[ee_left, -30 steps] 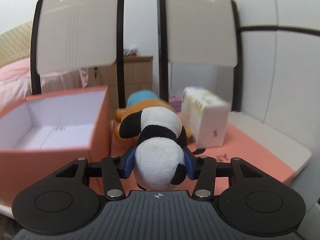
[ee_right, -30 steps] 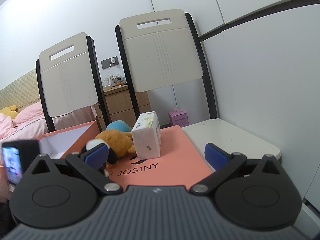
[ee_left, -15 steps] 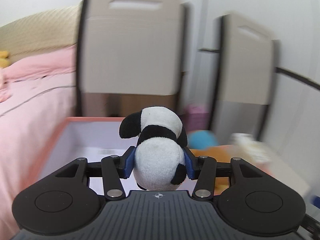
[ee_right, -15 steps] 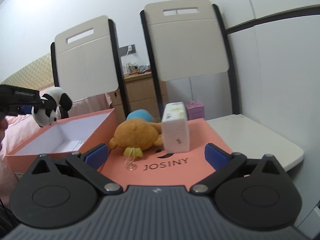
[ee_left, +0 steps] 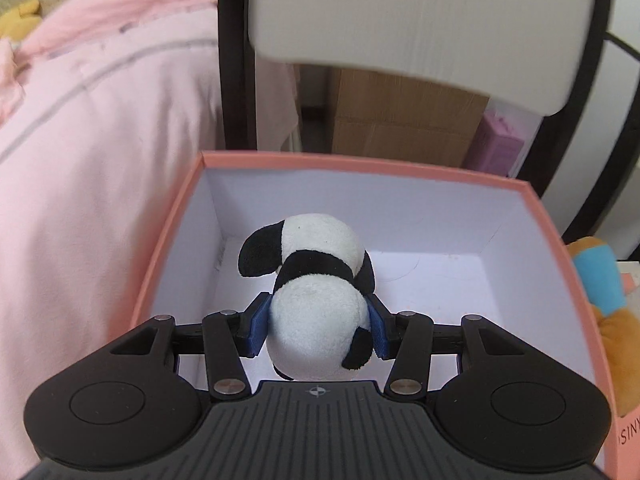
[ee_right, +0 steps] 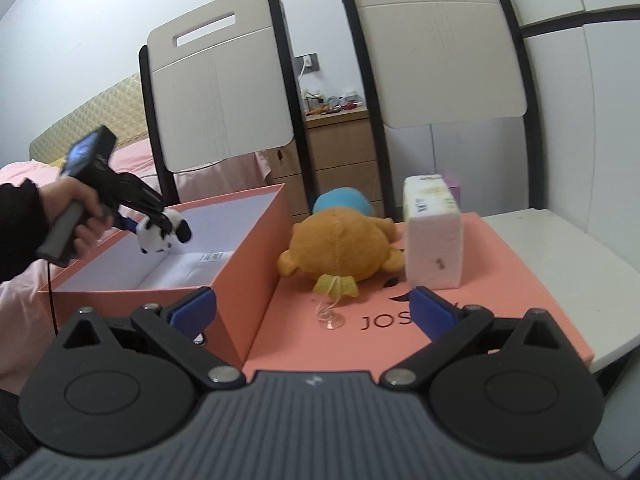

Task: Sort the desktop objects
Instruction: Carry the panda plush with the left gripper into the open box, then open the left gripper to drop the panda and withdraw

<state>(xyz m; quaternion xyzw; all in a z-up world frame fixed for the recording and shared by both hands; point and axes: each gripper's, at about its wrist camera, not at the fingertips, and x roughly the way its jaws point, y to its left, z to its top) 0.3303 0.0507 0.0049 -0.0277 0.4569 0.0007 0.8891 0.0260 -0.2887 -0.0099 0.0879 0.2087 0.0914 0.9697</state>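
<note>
Over the open pink box (ee_left: 360, 168), your left gripper (ee_left: 318, 326) pinches the soft, light panda plush (ee_left: 316, 300) around its middle — right gripper (ee_right: 312, 308) fingers wide, empty.

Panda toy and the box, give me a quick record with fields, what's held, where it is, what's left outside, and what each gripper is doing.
held item: panda plush, clamped by left gripper
position: above the open pink box, not yet released
box contents: a white label on the floor; part hidden
outside box: orange plush and tissue pack on the pink lid
right gripper: open, holding nothing
</note>
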